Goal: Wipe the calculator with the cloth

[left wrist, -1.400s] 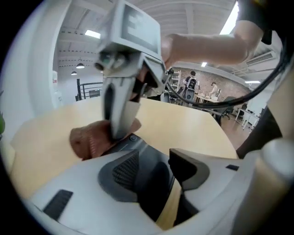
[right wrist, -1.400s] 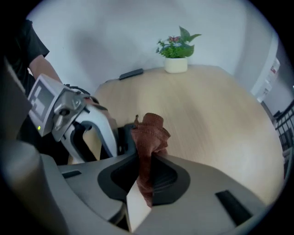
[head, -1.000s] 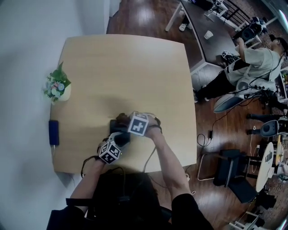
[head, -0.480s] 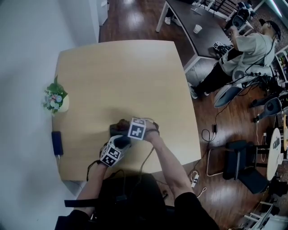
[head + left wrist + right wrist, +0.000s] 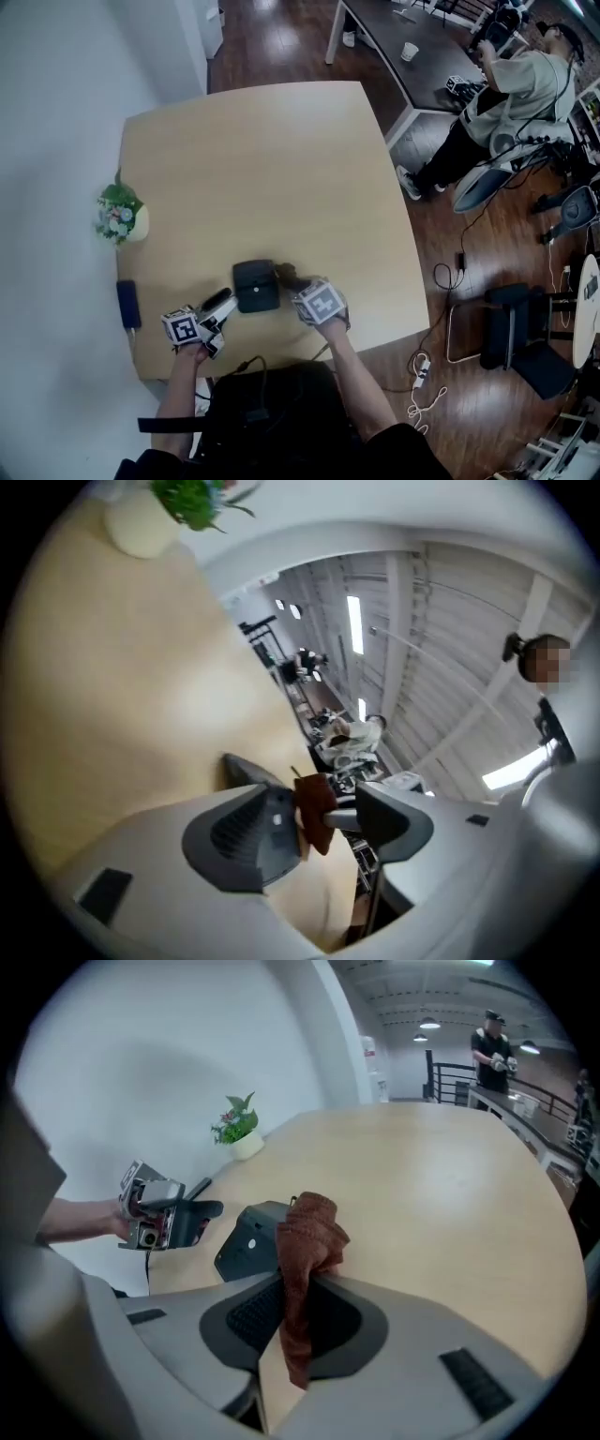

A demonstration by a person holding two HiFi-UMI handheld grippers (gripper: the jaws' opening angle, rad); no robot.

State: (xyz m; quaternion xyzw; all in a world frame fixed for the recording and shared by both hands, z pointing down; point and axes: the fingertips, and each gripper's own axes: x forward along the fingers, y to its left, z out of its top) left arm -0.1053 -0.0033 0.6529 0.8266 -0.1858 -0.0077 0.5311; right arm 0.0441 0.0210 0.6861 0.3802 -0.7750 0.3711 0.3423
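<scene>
Looking down from the head view, you can see the whole tan table. A little potted plant and a dark blue flat thing sit by its left edge, and a person stands far off at another desk. That view is too far up to show how the tongs stand, so the two gripper views tell that part. The left gripper view shows the left gripper with its two jaws spread apart. They have just been opening, and nothing is pinched between them. Only the far-off cloth shows through the gap. The right gripper view shows the right gripper with its jaws pressed on a brown cloth. The cloth is bunched up, with one end poking up past the jaws and the other end hanging down. The black calculator lies on the table near the front edge, between the two grippers. The left gripper is just beside the calculator's left side and points at it, and from the right gripper view it looks lifted clear of it. The cloth is at the calculator's right side, near its far corner. You cannot tell if the cloth touches the calculator.
</scene>
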